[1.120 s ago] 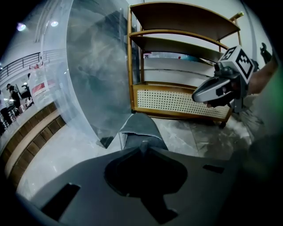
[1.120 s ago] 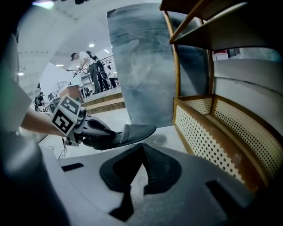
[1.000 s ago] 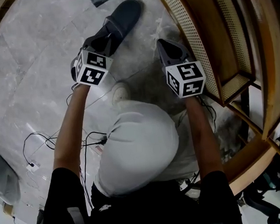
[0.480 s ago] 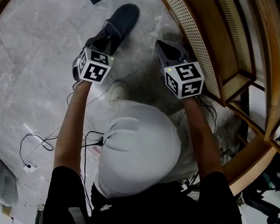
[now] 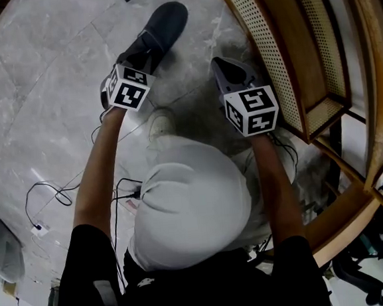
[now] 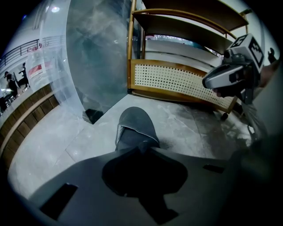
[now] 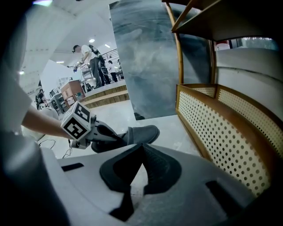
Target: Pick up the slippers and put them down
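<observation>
In the head view, we are looking down on the left claw (image 5: 141, 52), which is pinching the heel edge of a dark slipper (image 5: 164, 21). The slipper is pointing away from us, low over the marble floor (image 5: 39, 82). The right claw (image 5: 219, 64) is hovering just beside the shelf (image 5: 268, 42), apart from the slipper. Cables (image 5: 55, 194) are lying on the floor beside the left arm.

In the left gripper view, we are seeing the left claw (image 6: 142, 145) with its jaws closed together on the slipper's (image 6: 135, 126) rear rim, the toe stretching ahead toward the shelf (image 6: 177, 79). We cannot tell whether the toe is touching the floor. The right claw (image 6: 210, 83) is hanging at the right, carrying nothing.

In the right gripper view, the right claw (image 7: 142, 145) is keeping its jaws narrow, tips meeting with nothing between them. The left claw (image 7: 120, 137) is holding the slipper (image 7: 142, 132) at the left, and the shelf (image 7: 221, 128) is running along the right.
</observation>
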{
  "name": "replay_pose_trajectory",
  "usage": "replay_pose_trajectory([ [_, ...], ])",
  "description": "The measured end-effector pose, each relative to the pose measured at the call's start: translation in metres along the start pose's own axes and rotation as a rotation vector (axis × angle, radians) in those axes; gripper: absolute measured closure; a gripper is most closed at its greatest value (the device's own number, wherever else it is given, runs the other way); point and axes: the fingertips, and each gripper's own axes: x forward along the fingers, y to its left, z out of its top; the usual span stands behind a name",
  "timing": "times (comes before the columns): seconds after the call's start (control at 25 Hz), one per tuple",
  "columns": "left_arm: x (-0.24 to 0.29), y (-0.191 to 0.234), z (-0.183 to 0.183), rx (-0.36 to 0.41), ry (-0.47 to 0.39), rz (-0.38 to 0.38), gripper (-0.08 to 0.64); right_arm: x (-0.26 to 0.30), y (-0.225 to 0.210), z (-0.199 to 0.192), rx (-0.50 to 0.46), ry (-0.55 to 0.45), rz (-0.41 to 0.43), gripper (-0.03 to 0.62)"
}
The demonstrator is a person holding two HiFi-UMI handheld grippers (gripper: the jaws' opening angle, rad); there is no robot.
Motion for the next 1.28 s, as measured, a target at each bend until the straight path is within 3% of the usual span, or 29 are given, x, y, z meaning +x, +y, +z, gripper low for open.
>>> replay_pose_trajectory([
  [0.44,0.006,0.003,-0.009,-0.028,0.012,-0.005,0.541,0.0,0.002,-0.005,0.004,0.018,0.005,0.606],
  [0.64,0.008,0.003,-0.006,-0.05,-0.012,-0.024,0.421,-0.001,-0.002,-0.005,0.009,0.02,0.0,0.606],
  [0.8,0.004,0.005,-0.005,-0.057,-0.011,-0.035,0.379,-0.002,-0.002,-0.005,0.012,0.026,0.002,0.606],
  [1.28,-0.03,0.026,0.033,-0.079,-0.057,-0.002,0.404,-0.018,-0.013,0.027,0.007,0.017,-0.008,0.606],
])
